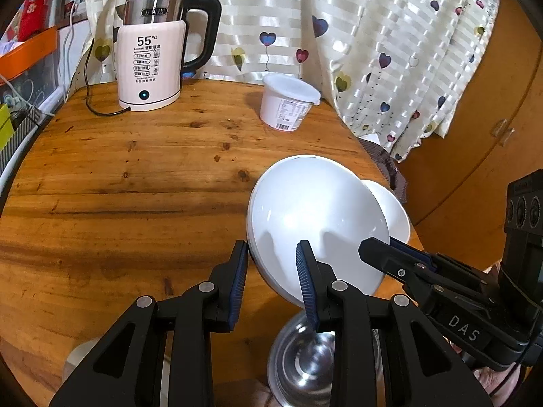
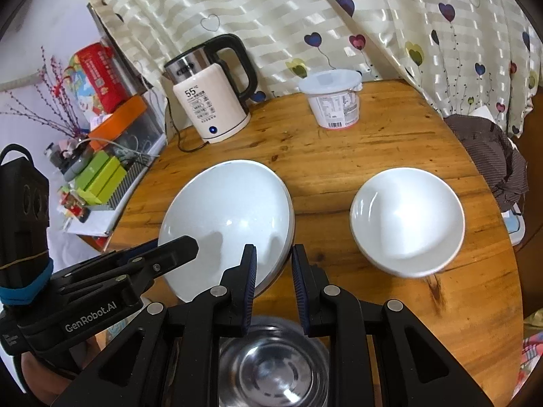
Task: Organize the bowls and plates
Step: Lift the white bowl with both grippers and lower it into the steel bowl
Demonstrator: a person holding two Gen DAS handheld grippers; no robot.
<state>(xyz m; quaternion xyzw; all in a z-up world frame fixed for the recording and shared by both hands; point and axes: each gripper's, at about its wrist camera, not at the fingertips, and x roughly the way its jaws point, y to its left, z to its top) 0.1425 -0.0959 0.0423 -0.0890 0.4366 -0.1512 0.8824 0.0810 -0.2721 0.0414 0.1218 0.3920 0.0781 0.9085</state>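
A large white plate (image 1: 315,210) is lifted and tilted above the wooden table (image 1: 135,183); it also shows in the right wrist view (image 2: 227,213). My left gripper (image 1: 273,264) straddles its near left rim, jaws apart. My right gripper (image 2: 273,264) straddles its near right rim, jaws a little apart; whether either truly pinches the rim I cannot tell. The right gripper also shows in the left wrist view (image 1: 390,247). A stack of white bowls (image 2: 407,220) sits on the table to the right. A steel bowl (image 2: 275,366) lies below the grippers, also seen in the left wrist view (image 1: 305,352).
An electric kettle (image 2: 210,101) with its cord stands at the back left of the table. A lidded white tub (image 2: 334,100) stands at the back. A heart-patterned curtain (image 2: 339,17) hangs behind. A cluttered shelf (image 2: 101,176) lies left of the table.
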